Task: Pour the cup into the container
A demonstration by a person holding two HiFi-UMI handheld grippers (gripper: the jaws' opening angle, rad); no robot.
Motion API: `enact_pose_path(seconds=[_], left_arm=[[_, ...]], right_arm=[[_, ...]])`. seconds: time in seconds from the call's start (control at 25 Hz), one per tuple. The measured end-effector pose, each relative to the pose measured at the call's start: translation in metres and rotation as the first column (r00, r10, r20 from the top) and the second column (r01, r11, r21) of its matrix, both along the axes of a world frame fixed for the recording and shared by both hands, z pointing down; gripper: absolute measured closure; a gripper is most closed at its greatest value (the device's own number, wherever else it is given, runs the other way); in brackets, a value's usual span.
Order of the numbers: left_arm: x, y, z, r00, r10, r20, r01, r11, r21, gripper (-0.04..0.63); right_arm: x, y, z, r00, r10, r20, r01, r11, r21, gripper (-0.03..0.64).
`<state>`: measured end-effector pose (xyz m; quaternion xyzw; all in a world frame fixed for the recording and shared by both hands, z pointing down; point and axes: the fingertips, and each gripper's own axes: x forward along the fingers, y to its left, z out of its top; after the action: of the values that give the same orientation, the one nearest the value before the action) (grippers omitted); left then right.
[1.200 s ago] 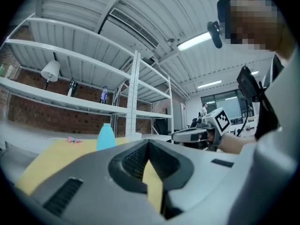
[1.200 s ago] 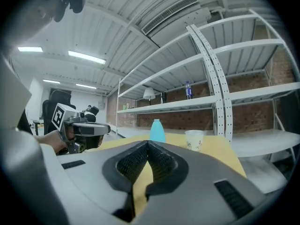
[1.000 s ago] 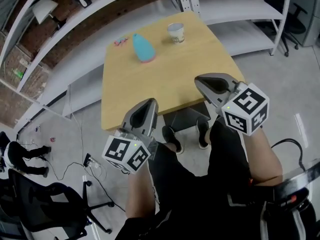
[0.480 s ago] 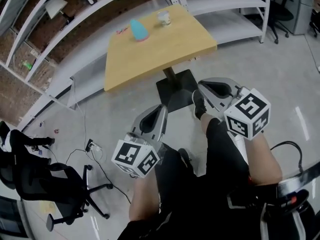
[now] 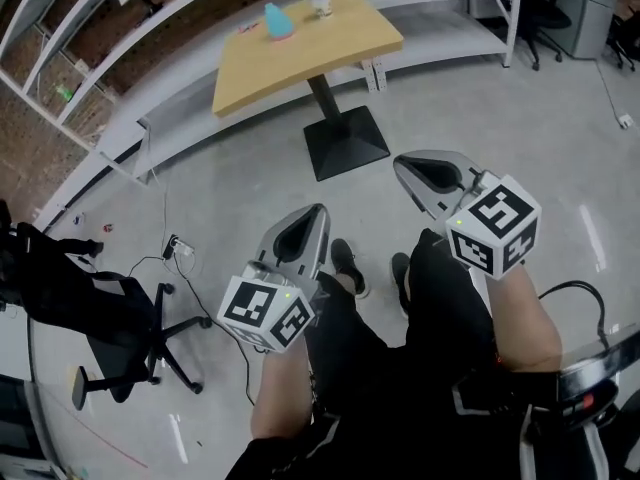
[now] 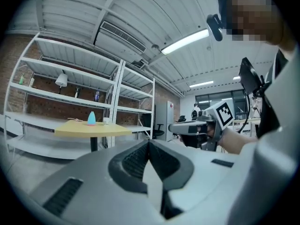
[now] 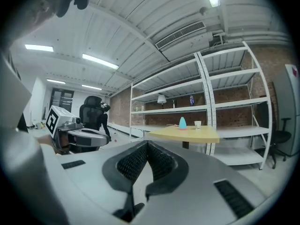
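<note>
The white cup (image 5: 322, 5) and the turquoise container (image 5: 277, 21) stand side by side on the far end of the yellow table (image 5: 300, 53), at the top of the head view. Both are small and distant in the gripper views: cup (image 7: 198, 124), container (image 7: 182, 123), cup (image 6: 106, 121), container (image 6: 91, 118). My left gripper (image 5: 318, 213) and right gripper (image 5: 402, 163) are held level over the floor in front of the person's legs, well short of the table. Each is shut with nothing between its jaws.
The table stands on a black pedestal base (image 5: 345, 143) on grey concrete floor. White shelving (image 5: 150, 78) runs behind it. A black office chair (image 5: 130, 318) stands at the left with cables (image 5: 175, 253) on the floor; another chair (image 5: 545, 8) is at the back right.
The person has backed away from the table, which has shrunk toward the top of the head view. Both grippers travelled back with the person and stayed shut.
</note>
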<state>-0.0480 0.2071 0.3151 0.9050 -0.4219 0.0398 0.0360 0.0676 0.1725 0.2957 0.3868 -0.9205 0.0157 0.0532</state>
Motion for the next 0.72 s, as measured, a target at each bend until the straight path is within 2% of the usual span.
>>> enact_pose_path(seconds=[0.12,0.4,0.72], left_arm=[[0.008,0.056,0.002,1.000,0.007,0.010,-0.007,1.000,-0.002,0.596],[0.015,0.190,0.018,1.000,0.011,0.009,-0.010,1.000,-0.017,0.597],[0.031,0.290,0.015,1.000,0.018,-0.001,-0.018,1.000,-0.022,0.596]], right_arm=[[0.008,0.055,0.002,1.000,0.010,-0.006,-0.010,1.000,0.007,0.615],[0.013,0.187,0.018,0.999,0.010,0.045,-0.009,1.000,-0.025,0.615],[0.028,0.289,0.014,0.998,0.018,0.060,-0.016,0.999,-0.031,0.615]])
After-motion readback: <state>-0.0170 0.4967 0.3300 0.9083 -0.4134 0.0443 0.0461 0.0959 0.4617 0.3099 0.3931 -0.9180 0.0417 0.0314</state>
